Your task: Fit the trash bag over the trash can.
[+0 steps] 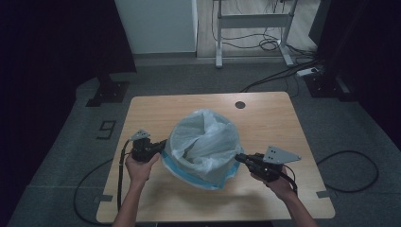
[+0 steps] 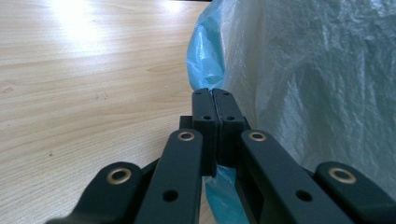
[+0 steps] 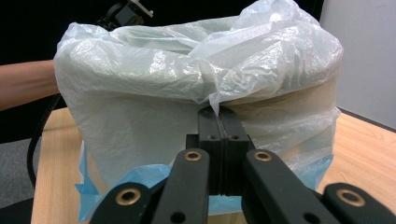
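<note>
On the wooden table (image 1: 156, 109), a bin (image 3: 299, 100) wears a white bag (image 1: 203, 137).

A light wooden table (image 1: 265, 118) with rounded corners and a round dark cable hole (image 1: 240, 104) near its far edge is standing on grey carpeted floor (image 1: 340, 127), where a dark figure "9" marking (image 1: 107, 128) is lying to the table's left and black cables (image 1: 352, 170) are trailing on both sides. Beyond the table, a white panel (image 1: 158, 26) is rising against the far side, a white-framed desk stand (image 1: 253, 28) is sitting over a tangle of cables, and a power strip (image 1: 308, 71) is lying nearby. Black curtains (image 1: 52, 47) are hanging at left and right, leaving the room dim, while overhead light is glaring off the tabletop.
</note>
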